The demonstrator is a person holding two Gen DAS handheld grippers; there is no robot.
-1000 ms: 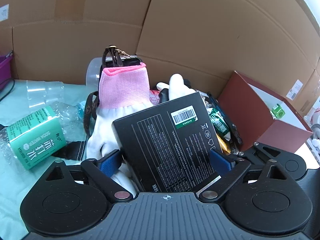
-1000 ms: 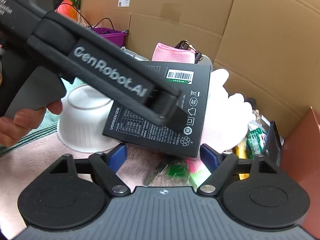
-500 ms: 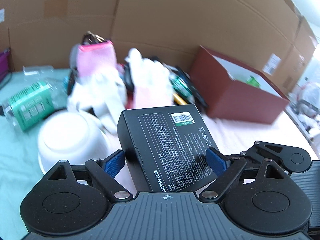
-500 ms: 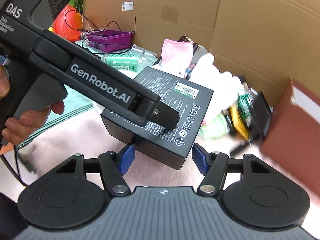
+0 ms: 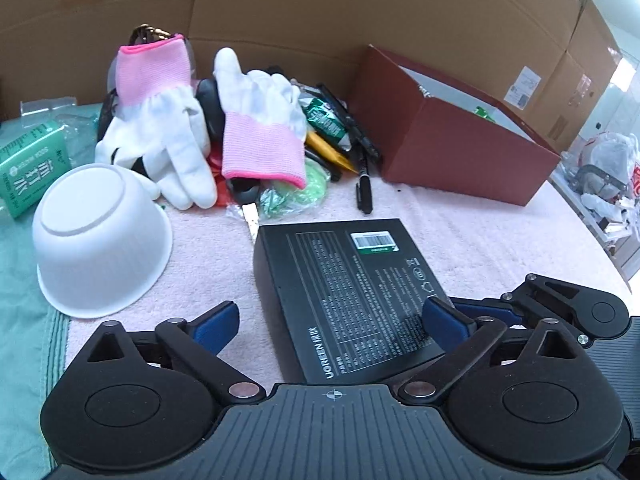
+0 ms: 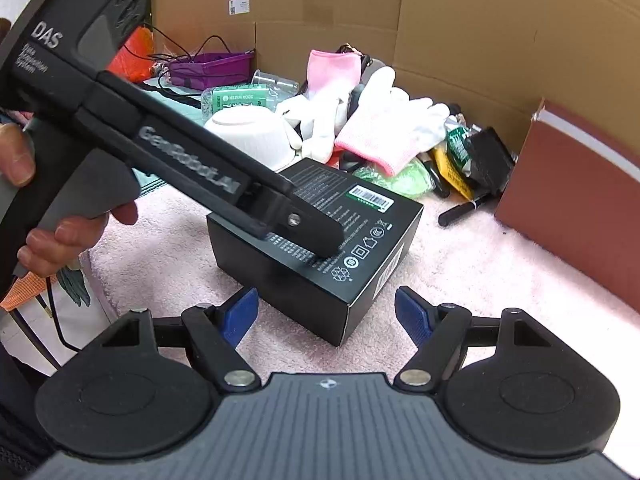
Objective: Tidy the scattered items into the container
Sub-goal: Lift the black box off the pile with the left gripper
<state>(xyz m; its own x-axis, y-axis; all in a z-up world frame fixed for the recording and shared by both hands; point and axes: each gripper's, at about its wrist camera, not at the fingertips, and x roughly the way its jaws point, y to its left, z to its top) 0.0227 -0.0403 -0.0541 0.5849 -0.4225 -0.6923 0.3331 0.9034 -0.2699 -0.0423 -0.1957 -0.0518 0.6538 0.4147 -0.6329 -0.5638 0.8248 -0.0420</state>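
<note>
A black Ugreen box (image 5: 344,288) (image 6: 320,248) lies flat on the pink towel (image 5: 480,232). My left gripper (image 5: 328,306) straddles its near end. The jaws are opening: the left pad (image 5: 216,324) stands clear of the box and the right pad is at its edge. My right gripper (image 6: 325,293) sits just short of the box's near corner, its jaws also opening, pads (image 6: 412,316) not touching. The dark red open container (image 5: 460,152) (image 6: 580,208) stands at the right. Scattered gloves (image 5: 260,148), pens (image 5: 364,192) and packets lie beyond the box.
An upturned white bowl (image 5: 100,240) sits left of the box, a green soda bottle (image 5: 28,168) beyond it. Cardboard walls (image 5: 320,8) close the back. A purple tray (image 6: 212,68) with cables is far left. A hand (image 6: 68,236) holds the left gripper's handle.
The black box came down from over the pile onto the towel, nearer to me. The left jaws widened off it. The right gripper drew back to the box's corner.
</note>
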